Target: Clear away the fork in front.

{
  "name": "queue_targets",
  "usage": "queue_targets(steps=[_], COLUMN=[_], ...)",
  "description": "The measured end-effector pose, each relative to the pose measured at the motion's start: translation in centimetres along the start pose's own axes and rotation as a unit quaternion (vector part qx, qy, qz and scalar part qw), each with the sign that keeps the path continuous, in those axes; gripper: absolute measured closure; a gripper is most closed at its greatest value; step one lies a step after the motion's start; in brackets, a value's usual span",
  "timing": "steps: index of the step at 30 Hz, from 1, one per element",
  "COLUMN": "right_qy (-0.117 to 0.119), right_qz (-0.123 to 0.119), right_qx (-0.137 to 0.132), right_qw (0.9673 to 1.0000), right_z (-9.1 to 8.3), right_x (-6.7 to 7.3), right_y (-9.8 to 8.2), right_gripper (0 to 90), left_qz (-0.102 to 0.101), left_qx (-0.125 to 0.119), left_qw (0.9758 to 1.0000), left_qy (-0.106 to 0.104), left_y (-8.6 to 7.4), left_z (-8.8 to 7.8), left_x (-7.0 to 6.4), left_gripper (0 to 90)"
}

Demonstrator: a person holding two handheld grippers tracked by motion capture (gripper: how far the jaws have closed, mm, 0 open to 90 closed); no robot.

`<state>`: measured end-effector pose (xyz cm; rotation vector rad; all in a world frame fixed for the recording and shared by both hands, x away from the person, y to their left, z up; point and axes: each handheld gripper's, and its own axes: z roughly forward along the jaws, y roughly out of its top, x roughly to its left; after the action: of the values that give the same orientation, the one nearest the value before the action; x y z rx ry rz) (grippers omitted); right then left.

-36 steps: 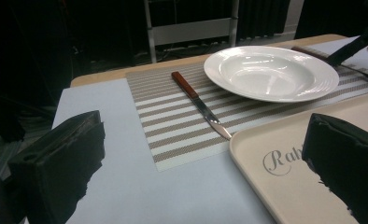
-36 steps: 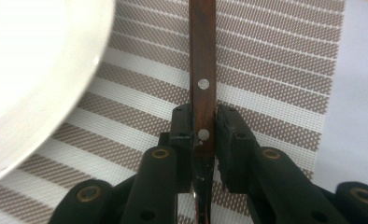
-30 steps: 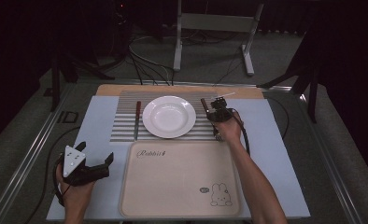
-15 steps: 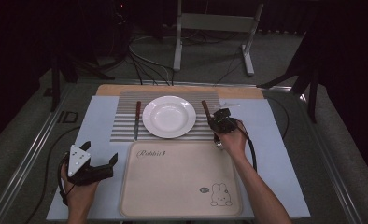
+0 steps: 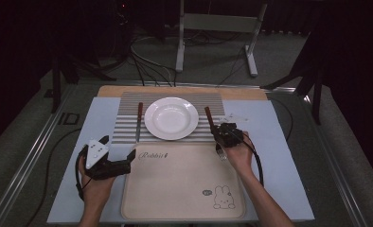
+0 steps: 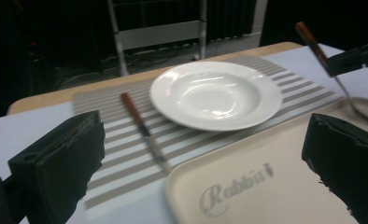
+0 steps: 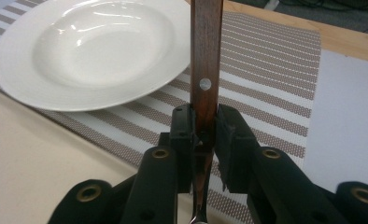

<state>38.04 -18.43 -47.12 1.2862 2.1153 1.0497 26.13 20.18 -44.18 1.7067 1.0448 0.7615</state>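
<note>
Wood shows plainly between the jaws of the right gripper (image 7: 204, 135), which are clamped on the brown wooden handle of a utensil (image 7: 205, 70), a spoon or fork by the look of its metal end, which I cannot tell apart. In the high view the right gripper (image 5: 226, 135) sits just off the right rim of the round white ceramic plate (image 5: 171, 117), with the utensil (image 5: 208, 115) slanting up and away from it, its handle tip near the plate's edge and its metal end at the upper right corner of the beige plastic tray (image 5: 182, 187) (the one printed with "Rabbit" and a small bunny). The plate rests on a grey and white striped placemat (image 5: 123, 130), and a second brown-handled knife (image 5: 138, 122) lies on that mat to the plate's left, well apart from either gripper. The left gripper (image 5: 113, 163) hovers at the tray's left edge, its jaws spread wide with nothing between them; in the left gripper view both black pads (image 6: 63, 161) frame the tray's corner, with the plate (image 6: 215, 94) and knife (image 6: 142, 130) beyond. Everything lies on a pale blue table mat (image 5: 277, 142) over a wooden table top (image 5: 241, 92).
</note>
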Motion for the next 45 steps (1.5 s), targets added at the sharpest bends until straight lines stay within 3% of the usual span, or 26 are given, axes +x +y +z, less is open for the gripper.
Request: queue_targets(steps=[3, 7, 16, 23, 29, 31, 34, 35, 36, 41, 42, 43, 45], right_qy=[-0.001, 0.002, 0.014, 0.025, 0.035, 0.04, 0.042, 0.043, 0.046, 0.051, 0.052, 0.055, 0.057], right_qz=[-0.007, -0.016, -0.023, -0.031, -0.034, -0.036, -0.038, -0.038, -0.039, -0.039, -0.039, -0.038, -0.037], right_qx=[-0.006, -0.012, -0.026, -0.044, -0.053, -0.059, -0.065, -0.066, -0.067, -0.074, -0.075, -0.08, -0.082], right_qw=[1.0, 0.9998, 0.9993, 0.9982, 0.9974, 0.9968, 0.9963, 0.9961, 0.9959, 0.9952, 0.995, 0.9946, 0.9944], right_z=[-0.4, -0.8, -1.4, -2.2, -2.7, -2.9, -3.0, -3.0, -3.0, -3.1, -3.1, -3.1, -3.1], right_x=[0.3, 0.7, 1.4, 2.3, 2.8, 3.2, 3.6, 3.8, 3.9, 4.3, 4.4, 4.5, 4.6], right_y=[-0.3, -0.6, -0.7, -0.8, -0.9, -1.0, -1.2, -1.3, -1.3, -1.5, -1.5, -1.6, -1.7], right_gripper=[78.2, 78.2, 78.2, 78.1, 78.1, 78.1, 78.1, 78.1, 78.1, 78.1, 78.2, 78.1, 78.2], left_qz=[0.005, -0.009, -0.004, -0.005, -0.014, -0.022, -0.035, -0.039, -0.039, -0.042, -0.04, -0.039, -0.039], left_qx=[0.002, 0.001, 0.006, 0.014, 0.021, 0.025, 0.026, 0.028, 0.028, 0.035, 0.037, 0.038, 0.041], left_qw=[0.9999, 0.9994, 0.9972, 0.9959, 0.9942, 0.9942, 0.9918, 0.9899, 0.9899, 0.9844, 0.9835, 0.9824, 0.9793], left_qy=[-0.011, -0.032, -0.074, -0.089, -0.104, -0.102, -0.12, -0.133, -0.133, -0.167, -0.172, -0.179, -0.194], left_y=[0.7, 1.7, 3.8, 5.3, 5.7, 5.9, 6.0, 6.0, 6.0, 5.9, 5.9, 5.8, 5.6], left_z=[1.0, 2.5, 6.7, 10.0, 11.7, 12.3, 13.2, 13.7, 13.7, 14.8, 15.0, 15.2, 15.6], left_x=[-0.9, -2.1, -4.5, -6.0, -7.3, -7.9, -8.7, -9.2, -9.2, -10.5, -10.8, -11.1, -11.6], left_gripper=[0.1, 0.1, 0.1, 2.1, 5.5, 13.8, 18.0, 19.8, 21.8, 34.9, 38.6, 48.9, 53.1])
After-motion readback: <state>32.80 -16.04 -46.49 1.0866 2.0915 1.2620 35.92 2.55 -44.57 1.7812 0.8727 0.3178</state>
